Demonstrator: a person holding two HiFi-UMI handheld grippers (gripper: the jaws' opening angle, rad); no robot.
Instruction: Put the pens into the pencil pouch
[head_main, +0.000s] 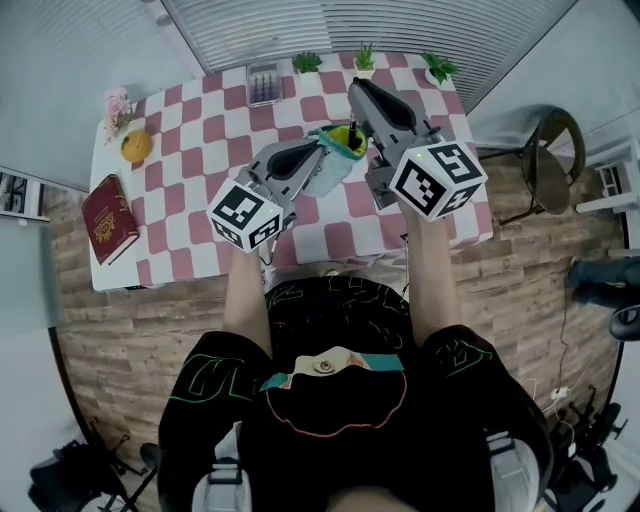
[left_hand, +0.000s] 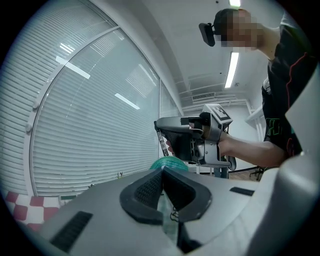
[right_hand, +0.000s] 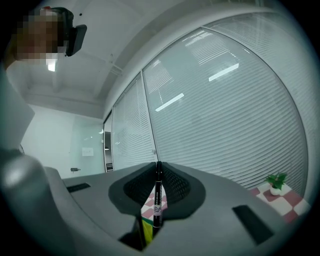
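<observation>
Both your forearms reach straight out over the pink-and-white checked tablecloth, the marker cubes close to your wrists. In the head view your left gripper lies about level and aims toward 2 o'clock. Your right gripper sits higher and further out, aiming toward 11 o'clock, so the two noses converge over the table's middle.

Your left gripper's jaws are pinched together on the thin wall of the translucent soft pencil pouch with a teal rim. In the left gripper view that clear film runs down the seam between the pads, and the teal mouth bulges just past the tips, opening upward. The pouch hangs held above the cloth at 12 o'clock from your body.

Your right gripper is clamped narrowly on a slim black pen with white print. Its long axis stands nearly upright, top end at 12 o'clock and level with the jaw tips, the rest hanging toward 6 o'clock. From the left gripper view the pen slants slightly below the right gripper's nose, with its lower end just above the teal mouth. Whether it has entered, you cannot tell.
</observation>
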